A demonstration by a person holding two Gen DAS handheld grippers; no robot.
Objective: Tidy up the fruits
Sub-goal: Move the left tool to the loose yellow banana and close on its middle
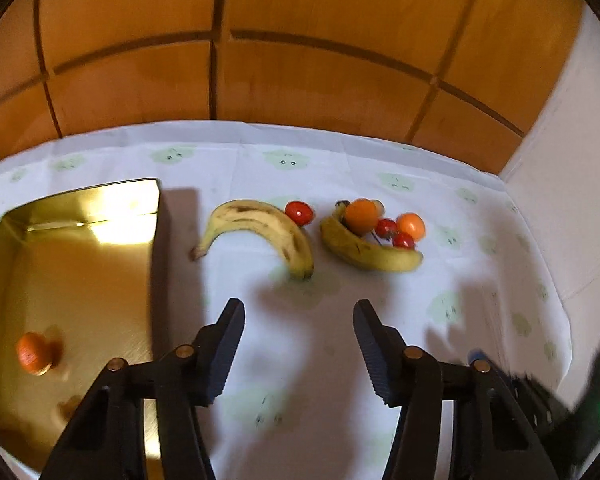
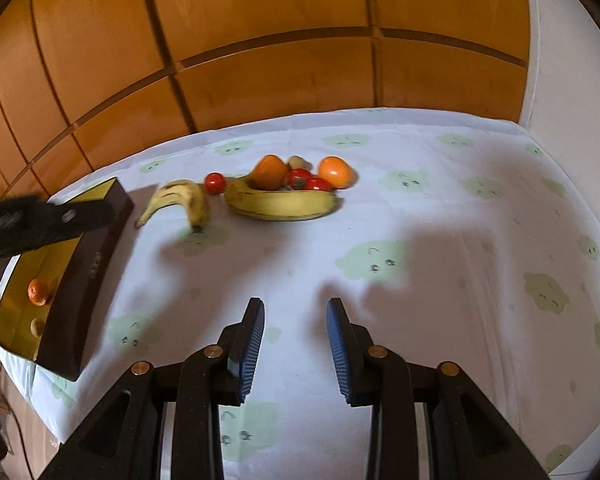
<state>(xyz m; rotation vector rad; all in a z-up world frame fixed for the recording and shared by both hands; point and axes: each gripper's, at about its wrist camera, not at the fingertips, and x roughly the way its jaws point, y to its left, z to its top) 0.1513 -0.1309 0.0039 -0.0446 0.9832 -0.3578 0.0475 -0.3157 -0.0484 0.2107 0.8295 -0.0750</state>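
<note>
A gold-lined box point(image 1: 80, 264) lies on the left of the table, dark-sided in the right wrist view point(image 2: 84, 280). An orange fruit point(image 1: 34, 352) lies inside it, also seen from the right point(image 2: 38, 292). Two bananas point(image 1: 260, 232) point(image 1: 364, 248) lie mid-table, with a red tomato point(image 1: 299, 213), two oranges point(image 1: 362, 216) point(image 1: 411, 225) and more tomatoes point(image 1: 396, 234) around them. My left gripper point(image 1: 299, 312) is open and empty, in front of the bananas. My right gripper point(image 2: 296, 308) is open and empty, well short of the fruit point(image 2: 280, 200).
A white cloth with green cloud prints point(image 2: 420, 240) covers the table. Wooden panelling point(image 1: 300, 60) stands behind it and a white wall point(image 1: 572, 160) at the right. The left gripper's body point(image 2: 40, 220) reaches over the box in the right wrist view.
</note>
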